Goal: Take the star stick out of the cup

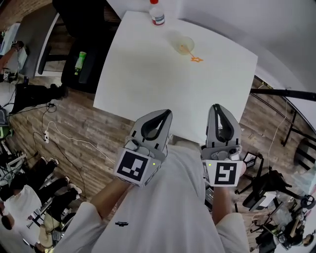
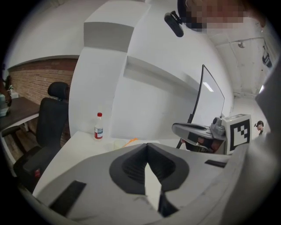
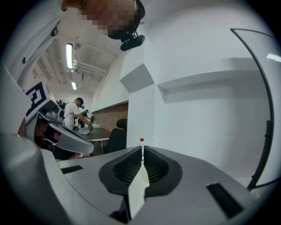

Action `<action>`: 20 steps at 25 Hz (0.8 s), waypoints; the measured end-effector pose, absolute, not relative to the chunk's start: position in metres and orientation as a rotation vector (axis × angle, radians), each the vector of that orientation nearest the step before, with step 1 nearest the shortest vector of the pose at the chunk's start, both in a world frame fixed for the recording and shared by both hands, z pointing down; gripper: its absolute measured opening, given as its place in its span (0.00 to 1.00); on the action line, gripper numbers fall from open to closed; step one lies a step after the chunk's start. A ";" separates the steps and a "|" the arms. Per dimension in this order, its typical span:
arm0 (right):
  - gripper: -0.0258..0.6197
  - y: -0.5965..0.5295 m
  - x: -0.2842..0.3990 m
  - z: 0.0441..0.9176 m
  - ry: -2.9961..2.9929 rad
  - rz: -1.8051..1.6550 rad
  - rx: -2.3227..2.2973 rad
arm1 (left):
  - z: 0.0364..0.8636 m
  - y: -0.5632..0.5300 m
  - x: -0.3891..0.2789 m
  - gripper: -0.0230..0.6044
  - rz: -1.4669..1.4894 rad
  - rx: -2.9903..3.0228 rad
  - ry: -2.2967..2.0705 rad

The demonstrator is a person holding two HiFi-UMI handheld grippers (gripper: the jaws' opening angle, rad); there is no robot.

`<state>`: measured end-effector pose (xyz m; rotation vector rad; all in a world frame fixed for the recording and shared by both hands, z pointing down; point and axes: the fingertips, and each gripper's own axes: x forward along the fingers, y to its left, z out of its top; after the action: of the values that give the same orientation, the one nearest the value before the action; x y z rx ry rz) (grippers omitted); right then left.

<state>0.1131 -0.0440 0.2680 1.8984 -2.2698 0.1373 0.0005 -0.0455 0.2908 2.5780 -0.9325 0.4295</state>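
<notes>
You are holding the left gripper (image 1: 167, 113) low over the near edge of the white table (image 1: 143, 84), its jaws pressing together on nothing. Well ahead of it, a bottle (image 1: 157, 15) is standing at the far edge. Just to the right, the cup (image 1: 183, 44) is sitting with the star stick (image 1: 193, 56) leaning out over its rim, the star pointing rightward. You are keeping the right gripper (image 1: 217, 106) at the near edge too, jaws closed and empty, well apart from the cup.
</notes>
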 end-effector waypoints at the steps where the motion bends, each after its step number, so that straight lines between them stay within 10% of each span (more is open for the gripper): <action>1: 0.05 -0.047 0.114 0.270 -2.278 0.137 1.892 | 0.294 -0.046 0.001 0.03 0.437 2.572 -0.938; 20: 0.05 -0.105 0.122 0.321 -2.312 0.174 1.849 | 0.343 -0.072 0.004 0.03 0.570 2.433 -0.984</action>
<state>0.1217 -0.1051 0.3209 1.8494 -2.3119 0.1740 0.0038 -0.0717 0.3433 2.4326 -0.9839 0.5703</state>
